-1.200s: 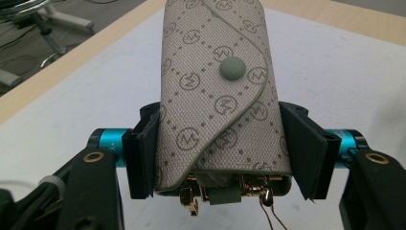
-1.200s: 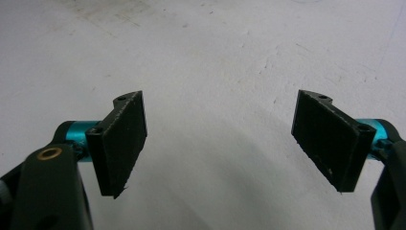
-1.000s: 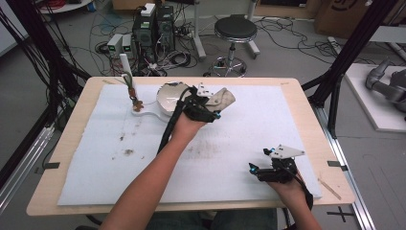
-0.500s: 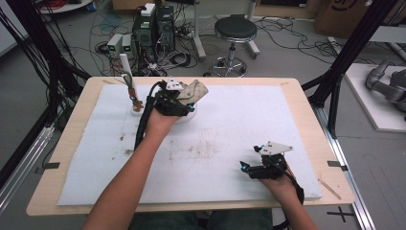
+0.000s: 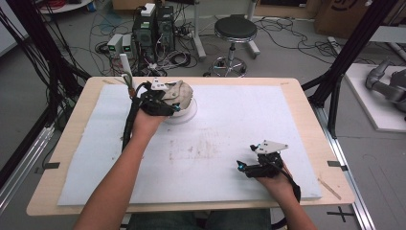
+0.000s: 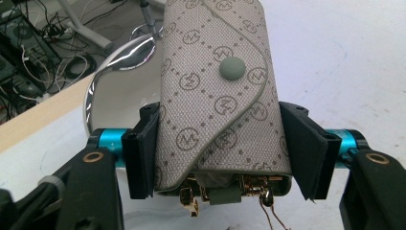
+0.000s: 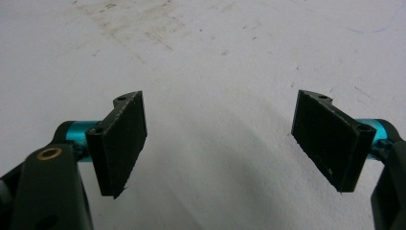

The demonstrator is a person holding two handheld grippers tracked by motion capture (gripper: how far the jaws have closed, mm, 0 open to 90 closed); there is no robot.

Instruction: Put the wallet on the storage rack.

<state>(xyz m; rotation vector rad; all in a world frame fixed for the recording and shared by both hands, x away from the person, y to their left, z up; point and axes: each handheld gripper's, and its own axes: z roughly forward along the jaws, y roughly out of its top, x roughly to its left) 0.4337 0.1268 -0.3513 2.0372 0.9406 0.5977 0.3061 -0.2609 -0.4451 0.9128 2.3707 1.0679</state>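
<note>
As seen from the high view: a wooden table (image 5: 72, 158) carries a white foam mat (image 5: 230, 124) with brown stains near its middle.
Left gripper (image 5: 165, 103): at the far left part of the mat, clamped on a grey monogram key pouch (image 5: 181, 92), held over a white bowl (image 5: 189, 111).
Right gripper (image 5: 249, 167): near the mat's front right corner, low over the mat — well apart from the pouch.
Background: a round stool (image 5: 235, 28) and computer boxes (image 5: 153, 24) stand on the floor beyond the table.

Left gripper view
Jaws: pressed against both sides of the pouch (image 6: 218, 91), grasping it.
Pouch: flap closed with a round grey snap; gold key hooks (image 6: 191, 201) hang from its near end.
Bowl (image 6: 115, 81): shiny rim, directly behind and below the pouch, near the table edge.

Right gripper view
Jaws: spread wide, released — nothing between them.
Surface: stained white mat (image 7: 215, 57) below.
</note>
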